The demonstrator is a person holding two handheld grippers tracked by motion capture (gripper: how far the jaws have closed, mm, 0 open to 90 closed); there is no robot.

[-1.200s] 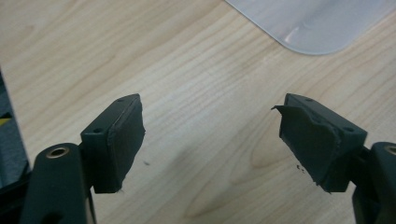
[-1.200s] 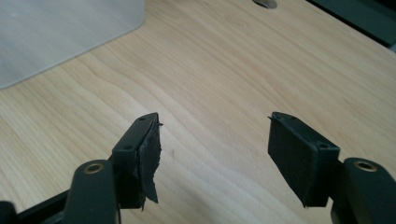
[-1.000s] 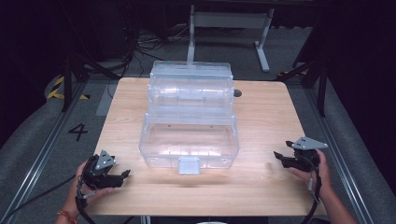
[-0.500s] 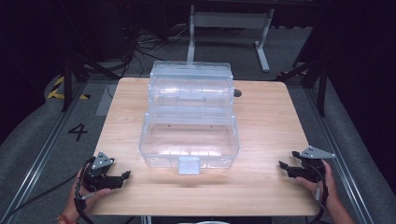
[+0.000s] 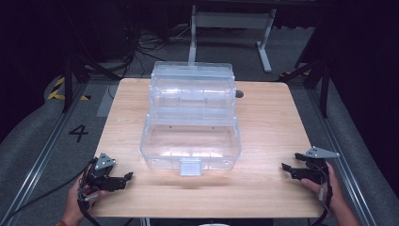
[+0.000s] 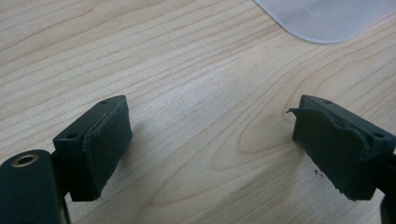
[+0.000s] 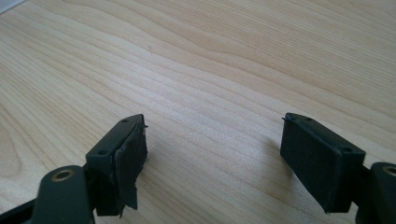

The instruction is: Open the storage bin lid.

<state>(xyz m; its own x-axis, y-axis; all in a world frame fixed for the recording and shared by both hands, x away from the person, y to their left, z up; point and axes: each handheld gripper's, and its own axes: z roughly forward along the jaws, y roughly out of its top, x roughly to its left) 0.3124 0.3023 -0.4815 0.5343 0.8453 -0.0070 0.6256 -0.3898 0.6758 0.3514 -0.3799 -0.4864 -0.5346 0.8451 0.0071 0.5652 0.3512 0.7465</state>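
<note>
A clear plastic tiered box (image 5: 190, 117) stands open in the middle of the wooden table (image 5: 263, 117), its latch tab facing the near edge. My left gripper (image 5: 126, 179) rests low at the table's near left corner, open, nothing between its jaws. In the left gripper view its pads (image 6: 100, 144) hover just over bare wood, and a corner of the clear box (image 6: 327, 18) shows at top right. My right gripper (image 5: 288, 169) sits at the near right edge, open and empty. Its pads (image 7: 126, 158) are spread wide over the wood grain.
Beyond the table's far edge stands a grey metal frame (image 5: 230, 23). Cables (image 5: 141, 42) lie on the dark floor at the back left. A floor mark "4" (image 5: 78, 133) sits left of the table. Bare wood lies on both sides of the box.
Both grippers have drawn back toward the near edge and lowered to the table. The right one moved further down and right. The box has not moved.
</note>
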